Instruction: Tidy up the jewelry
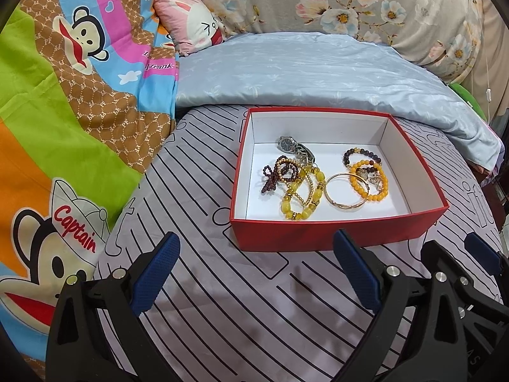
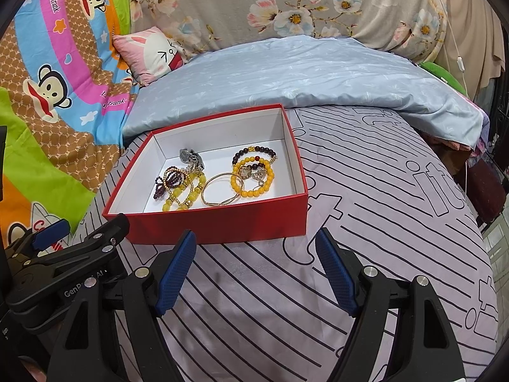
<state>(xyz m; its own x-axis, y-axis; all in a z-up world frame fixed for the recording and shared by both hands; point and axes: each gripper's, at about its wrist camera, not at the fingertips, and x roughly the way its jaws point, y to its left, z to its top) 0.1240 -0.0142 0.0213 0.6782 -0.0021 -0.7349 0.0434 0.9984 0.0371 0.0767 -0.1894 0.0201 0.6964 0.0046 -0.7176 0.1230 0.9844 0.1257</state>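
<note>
Box: red box w/ white inside, no lid on it, sits on the bed on a grey sheet w/ black lines, just ahead of both grippers.
Jewelry, left half of box: watch w/ metal band near the back; dark red bead strand in front of it, tangled w/ a yellow bead bracelet toward the near wall.
Jewelry, right half: dark bead bracelet at the back; orange bead bracelet overlapping it; gold bangle lying flat, touching the orange one.
Small bits: a few metal pieces inside the orange loop, prob. charms or rings, too small to tell.
Left gripper: jaws released, spread wide, nothing btwn them; over the sheet, short of the box's near wall.
Right gripper: jaws released too, wide apart, nothing held; near the box's near right corner, not touching it.
Grippers: side by side, each shows in the other's view.
Behind box: light blue quilt, folded edge just beyond the far wall.
Left of bed: cartoon monkey blanket; pink bunny pillow at the back.
</note>
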